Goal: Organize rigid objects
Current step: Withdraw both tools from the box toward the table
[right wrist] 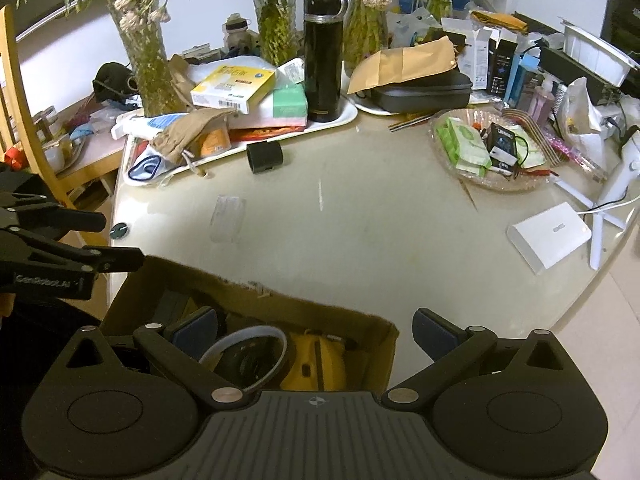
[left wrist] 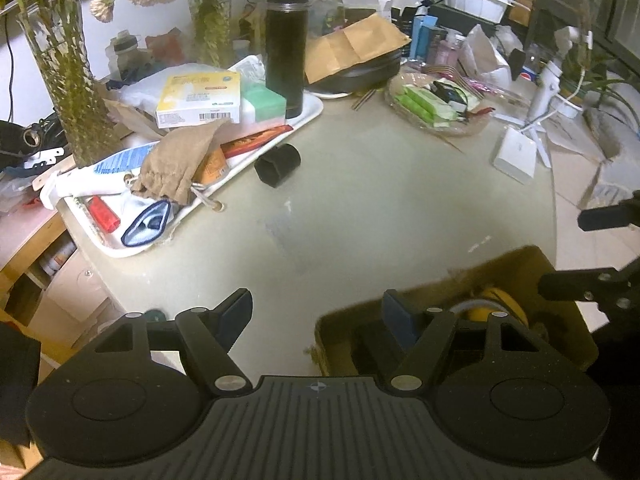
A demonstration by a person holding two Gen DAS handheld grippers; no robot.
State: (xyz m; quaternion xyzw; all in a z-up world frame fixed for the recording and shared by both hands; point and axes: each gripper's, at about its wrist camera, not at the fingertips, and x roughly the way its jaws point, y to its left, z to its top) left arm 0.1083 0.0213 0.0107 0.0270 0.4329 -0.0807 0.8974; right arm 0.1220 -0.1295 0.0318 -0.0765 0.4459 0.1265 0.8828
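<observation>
Both grippers, left (left wrist: 316, 312) and right (right wrist: 316, 334), hung wide and empty over the box (right wrist: 256, 300) at 6 o'clock. Black cylinder (right wrist: 265, 157) lay loose on the counter (right wrist: 360, 220) at 11 o'clock, likely next: reach, clamp, carry back.

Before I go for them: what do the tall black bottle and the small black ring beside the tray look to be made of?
Black bottle: probably metal with glossy coating; it shows sharp highlights and a bright band under the cap. Black ring: matte, likely plastic or rubber; no shine, can't tell which.
</observation>
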